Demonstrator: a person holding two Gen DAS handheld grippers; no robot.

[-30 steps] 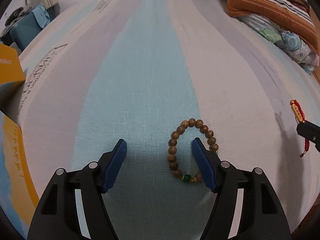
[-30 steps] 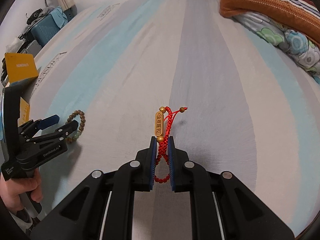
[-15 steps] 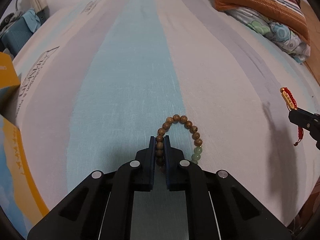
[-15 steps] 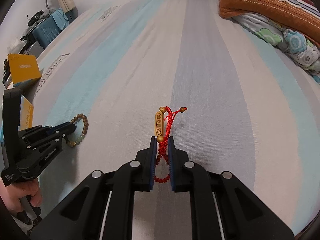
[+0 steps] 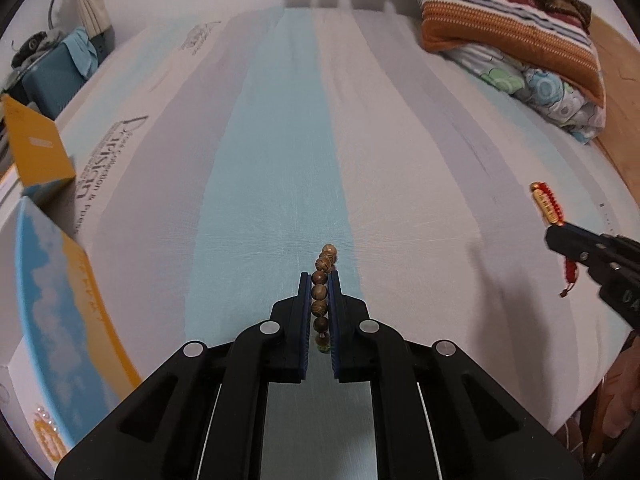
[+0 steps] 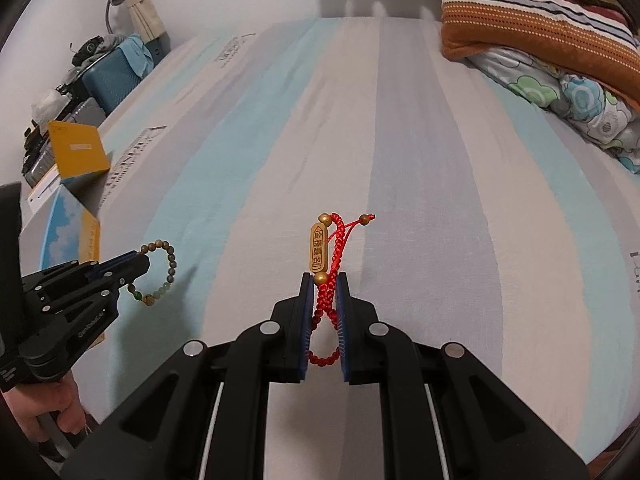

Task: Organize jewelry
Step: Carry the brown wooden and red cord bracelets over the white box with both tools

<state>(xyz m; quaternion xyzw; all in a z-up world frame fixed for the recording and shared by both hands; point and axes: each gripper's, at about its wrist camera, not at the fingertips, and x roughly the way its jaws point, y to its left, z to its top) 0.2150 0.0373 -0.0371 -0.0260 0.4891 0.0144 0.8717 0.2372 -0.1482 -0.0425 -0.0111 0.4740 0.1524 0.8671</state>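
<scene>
My left gripper [image 5: 320, 276] is shut on a wooden bead bracelet [image 5: 320, 294] and holds it edge-on above the striped bed; in the right wrist view the bracelet [image 6: 170, 258] hangs as a loop from that gripper [image 6: 138, 266], clear of the sheet. My right gripper [image 6: 323, 280] is shut on a red braided cord bracelet [image 6: 334, 240] with a gold tag [image 6: 318, 250], held above the bed. In the left wrist view that bracelet [image 5: 546, 204] sticks out of the right gripper [image 5: 554, 236] at the far right.
The striped blue, grey and white bed sheet [image 6: 400, 140] fills both views. An open box with a yellow and blue lid [image 5: 56, 280] stands at the bed's left edge, with a yellow box [image 6: 78, 150] behind it. Folded blankets [image 6: 540, 32] lie at the far right.
My left gripper closed on the wooden bead bracelet and has lifted it off the sheet, turning it edge-on. My right gripper has kept hold of the red bracelet.
</scene>
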